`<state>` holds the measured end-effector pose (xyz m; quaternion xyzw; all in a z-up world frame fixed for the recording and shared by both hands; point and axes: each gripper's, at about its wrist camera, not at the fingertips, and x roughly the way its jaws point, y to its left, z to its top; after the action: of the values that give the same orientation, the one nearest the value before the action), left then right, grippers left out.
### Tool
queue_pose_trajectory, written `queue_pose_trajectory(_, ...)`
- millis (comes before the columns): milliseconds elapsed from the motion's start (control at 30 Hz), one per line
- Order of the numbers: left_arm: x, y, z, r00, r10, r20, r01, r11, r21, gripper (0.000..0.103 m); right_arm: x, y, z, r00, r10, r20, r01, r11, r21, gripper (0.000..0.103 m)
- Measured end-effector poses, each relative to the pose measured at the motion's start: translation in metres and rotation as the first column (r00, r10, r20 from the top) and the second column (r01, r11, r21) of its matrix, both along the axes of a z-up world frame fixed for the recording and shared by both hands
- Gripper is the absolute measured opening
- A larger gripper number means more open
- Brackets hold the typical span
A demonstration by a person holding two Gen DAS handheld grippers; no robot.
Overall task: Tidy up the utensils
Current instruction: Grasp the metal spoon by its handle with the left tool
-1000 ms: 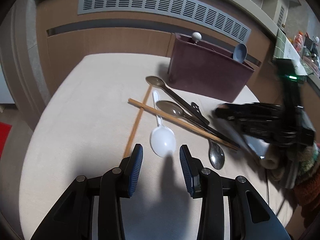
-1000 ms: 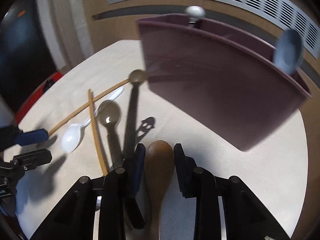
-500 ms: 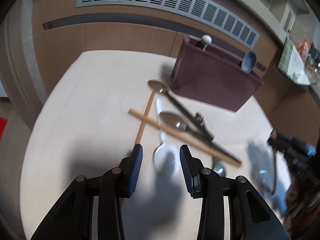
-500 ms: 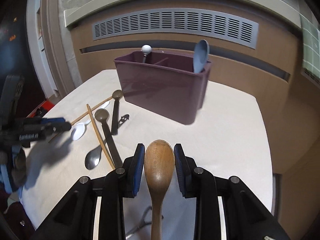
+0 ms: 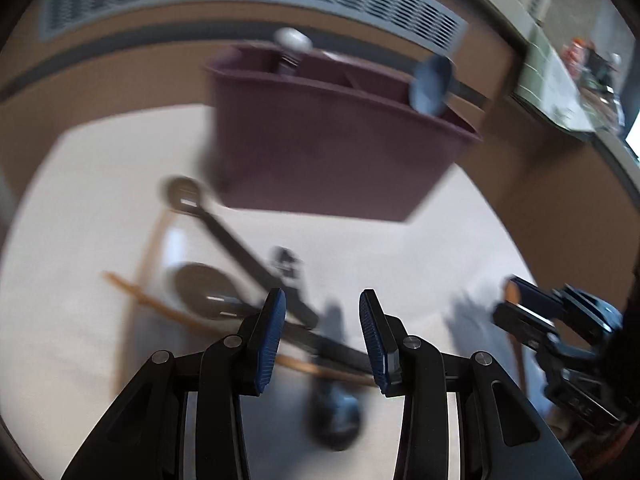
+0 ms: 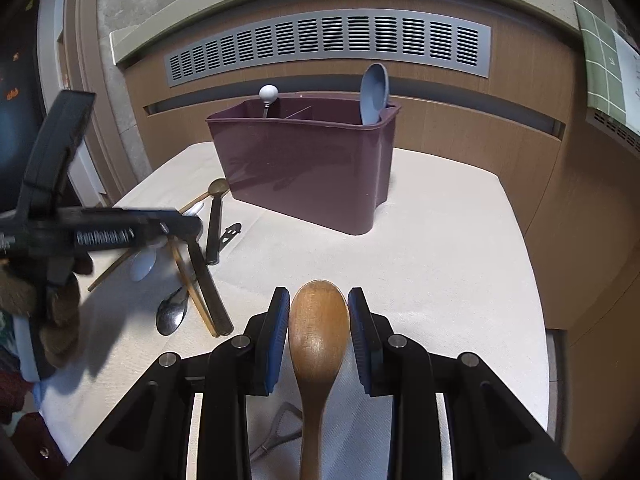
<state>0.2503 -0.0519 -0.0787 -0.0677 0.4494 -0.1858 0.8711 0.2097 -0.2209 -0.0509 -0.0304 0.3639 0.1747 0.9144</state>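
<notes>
My right gripper (image 6: 319, 304) is shut on the bowl of a wooden spoon (image 6: 319, 340) and holds it above the table, short of the maroon caddy (image 6: 304, 176). In the caddy stand a blue spoon (image 6: 374, 94) and a white ball-topped utensil (image 6: 268, 94). My left gripper (image 5: 322, 332) is open with nothing between its pads. It hovers over the loose pile: dark-handled spoons (image 5: 204, 288), chopsticks (image 5: 136, 276) and a metal spoon (image 5: 336, 416). The left wrist view is blurred. A white spoon (image 6: 142, 266) lies partly under the left gripper (image 6: 188, 224).
The cream table (image 6: 440, 260) ends against a wooden wall with a grey vent (image 6: 328, 46). A small metal opener (image 6: 280, 428) lies under my right gripper. A counter with tiles (image 6: 604, 64) stands at the right.
The left gripper has swung right and forward, from over the white spoon to over the dark spoons. The right gripper drew back from the caddy with the wooden spoon, then stayed still.
</notes>
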Motion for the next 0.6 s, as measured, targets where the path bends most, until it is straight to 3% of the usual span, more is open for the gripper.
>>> queue_pose_trajectory(233,-0.01,0.002,-0.002,0.999,-0.047,-0.009,0.047,0.999,0.025,0.039,0.0,-0.003,-0.006,1.0,-0.018,-0.024,0.018,1.0,0.007,0.027)
queue_pose_trajectory(433,-0.029,0.045,-0.006,0.999,0.041,-0.005,-0.04,0.991,0.13,0.039,-0.001,-0.006,-0.01,0.999,-0.026,-0.034,0.026,1.0,0.004,0.027)
queue_pose_trajectory(600,-0.031,0.067,-0.002,0.996,0.092,-0.015,-0.091,0.992,0.083,0.039,0.0,-0.005,-0.012,0.999,-0.024,-0.041,0.025,1.0,0.01,0.027)
